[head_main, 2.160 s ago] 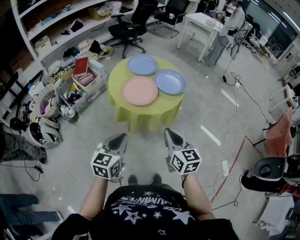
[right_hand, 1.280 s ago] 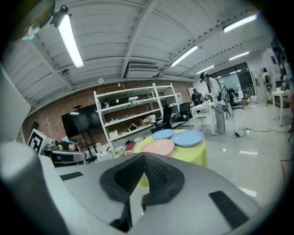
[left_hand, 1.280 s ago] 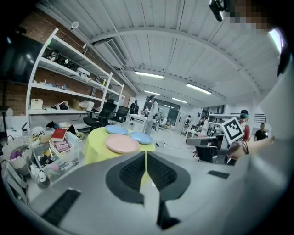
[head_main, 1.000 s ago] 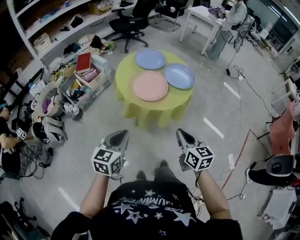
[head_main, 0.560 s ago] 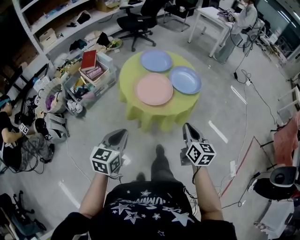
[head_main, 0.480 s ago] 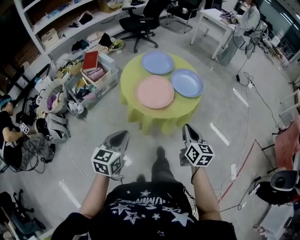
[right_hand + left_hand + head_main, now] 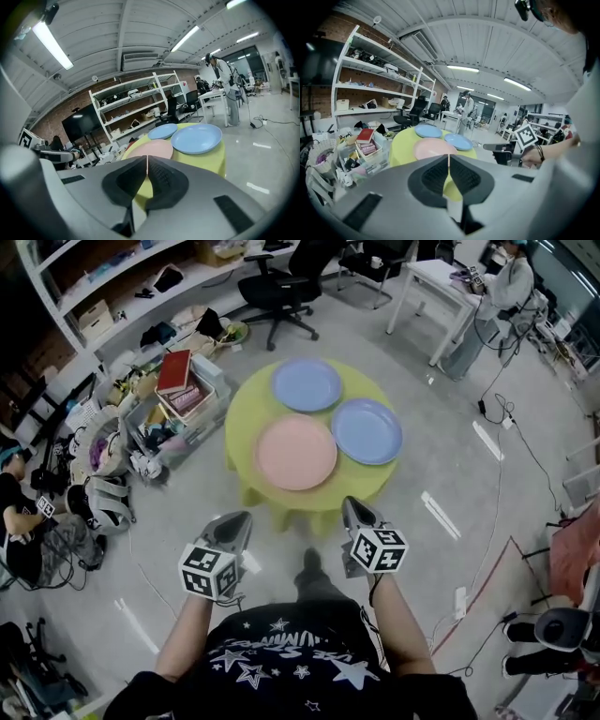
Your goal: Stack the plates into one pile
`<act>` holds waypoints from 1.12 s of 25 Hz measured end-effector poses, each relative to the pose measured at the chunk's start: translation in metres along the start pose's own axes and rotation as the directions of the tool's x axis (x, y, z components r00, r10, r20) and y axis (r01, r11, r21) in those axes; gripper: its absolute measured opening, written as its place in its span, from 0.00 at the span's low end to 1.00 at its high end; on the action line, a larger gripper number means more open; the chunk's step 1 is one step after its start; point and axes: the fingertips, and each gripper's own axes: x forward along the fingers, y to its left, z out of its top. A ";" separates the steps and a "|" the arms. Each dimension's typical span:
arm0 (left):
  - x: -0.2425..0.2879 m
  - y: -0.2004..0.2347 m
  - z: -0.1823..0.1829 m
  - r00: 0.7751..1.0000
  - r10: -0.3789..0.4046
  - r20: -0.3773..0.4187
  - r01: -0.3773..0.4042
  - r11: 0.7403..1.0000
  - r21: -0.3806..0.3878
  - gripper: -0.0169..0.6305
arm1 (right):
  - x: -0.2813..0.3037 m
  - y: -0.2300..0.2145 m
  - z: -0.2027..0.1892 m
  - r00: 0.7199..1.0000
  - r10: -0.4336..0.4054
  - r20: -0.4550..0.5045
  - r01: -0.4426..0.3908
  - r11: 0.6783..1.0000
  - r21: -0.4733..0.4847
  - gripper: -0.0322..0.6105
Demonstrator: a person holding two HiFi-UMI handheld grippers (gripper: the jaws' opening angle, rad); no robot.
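Note:
Three plates lie side by side on a round table with a yellow-green cloth [image 7: 247,434]: a pink plate [image 7: 296,453] nearest me, a blue plate [image 7: 307,384] at the back and a blue plate [image 7: 367,430] at the right. My left gripper [image 7: 234,521] hovers over the floor, short of the table's front left, shut and empty. My right gripper [image 7: 356,513] is at the table's front edge, also shut with nothing in it. In the left gripper view the pink plate [image 7: 431,148] lies ahead past the shut jaws. The right gripper view shows the near blue plate [image 7: 197,138] ahead.
Crates with books and clutter [image 7: 173,390] stand left of the table, under white shelves [image 7: 89,296]. A black office chair [image 7: 277,287] is behind the table, a white desk [image 7: 450,292] with a person at the back right. Cables [image 7: 506,446] trail over the grey floor. A person [image 7: 23,521] sits at the far left.
I have walked toward the table: it has come closer in the head view, and both grippers, still shut, now reach almost to its front edge.

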 end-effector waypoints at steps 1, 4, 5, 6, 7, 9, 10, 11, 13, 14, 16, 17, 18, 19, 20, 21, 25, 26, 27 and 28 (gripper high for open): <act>0.006 0.000 0.003 1.000 0.006 -0.003 -0.006 1.000 0.000 0.06 | 0.007 -0.005 0.002 1.000 0.006 -0.012 -0.006 1.000 0.005 0.08; 0.022 0.004 0.010 1.000 0.023 -0.012 -0.023 1.000 -0.005 0.06 | 0.027 -0.016 0.004 0.998 0.028 -0.053 -0.027 1.000 0.014 0.08; 0.027 0.006 0.012 0.999 0.030 -0.016 -0.031 0.999 -0.009 0.06 | 0.034 -0.017 0.004 0.997 0.039 -0.067 -0.038 0.999 0.015 0.08; 0.031 0.009 0.013 0.999 0.038 -0.020 -0.038 0.999 -0.013 0.06 | 0.041 -0.018 0.003 0.995 0.051 -0.082 -0.050 0.999 0.014 0.08; 0.035 0.011 0.013 0.999 0.046 -0.024 -0.046 0.999 -0.017 0.06 | 0.047 -0.018 0.001 0.993 0.063 -0.099 -0.062 0.998 0.010 0.08; 0.043 0.014 0.014 0.998 0.061 -0.032 -0.062 0.998 -0.026 0.06 | 0.056 -0.021 -0.004 0.988 0.076 -0.135 -0.077 0.997 0.003 0.08; 0.047 0.015 0.015 0.997 0.068 -0.034 -0.069 0.997 -0.032 0.06 | 0.060 -0.024 -0.006 0.985 0.078 -0.152 -0.078 0.997 0.005 0.08; 0.051 0.016 0.017 0.997 0.075 -0.036 -0.076 0.996 -0.038 0.06 | 0.064 -0.028 -0.007 0.983 0.080 -0.166 -0.079 0.997 0.014 0.08; 0.058 0.016 0.022 0.995 0.090 -0.038 -0.092 0.995 -0.048 0.06 | 0.073 -0.036 -0.008 0.977 0.085 -0.195 -0.078 0.996 0.042 0.08; 0.062 0.017 0.024 0.994 0.098 -0.041 -0.100 0.994 -0.051 0.06 | 0.078 -0.039 -0.009 0.974 0.087 -0.209 -0.077 0.995 0.058 0.08; 0.069 0.018 0.027 0.992 0.117 -0.045 -0.119 0.991 -0.058 0.06 | 0.088 -0.045 -0.009 0.968 0.094 -0.233 -0.074 0.993 0.096 0.10; 0.072 0.020 0.028 0.991 0.126 -0.047 -0.129 0.990 -0.064 0.06 | 0.093 -0.047 -0.010 0.964 0.103 -0.245 -0.076 0.990 0.117 0.17; 0.075 0.021 0.028 0.990 0.135 -0.048 -0.138 0.988 -0.070 0.06 | 0.099 -0.048 -0.012 0.960 0.113 -0.256 -0.080 0.987 0.139 0.23; 0.077 0.023 0.028 0.988 0.145 -0.050 -0.148 0.986 -0.076 0.06 | 0.105 -0.051 -0.015 0.956 0.121 -0.268 -0.081 0.984 0.157 0.24; 0.080 0.024 0.029 0.987 0.155 -0.052 -0.159 0.984 -0.081 0.06 | 0.110 -0.053 -0.017 0.951 0.126 -0.282 -0.079 0.982 0.171 0.25; 0.082 0.026 0.029 0.984 0.168 -0.053 -0.172 0.981 -0.087 0.06 | 0.116 -0.056 -0.020 0.946 0.128 -0.298 -0.076 0.981 0.180 0.27; 0.089 0.037 0.029 0.973 0.224 -0.055 -0.229 0.966 -0.116 0.06 | 0.141 -0.064 -0.030 0.920 0.148 -0.364 -0.065 0.971 0.229 0.29; 0.091 0.040 0.028 0.970 0.235 -0.056 -0.240 0.963 -0.124 0.06 | 0.147 -0.065 -0.032 0.914 0.153 -0.376 -0.061 0.968 0.244 0.30; 0.092 0.041 0.027 0.968 0.244 -0.057 -0.250 0.959 -0.132 0.06 | 0.152 -0.067 -0.034 0.908 0.156 -0.388 -0.056 0.965 0.257 0.30; 0.094 0.042 0.026 0.966 0.252 -0.059 -0.258 0.956 -0.138 0.06 | 0.156 -0.068 -0.036 0.904 0.158 -0.398 -0.052 0.963 0.265 0.30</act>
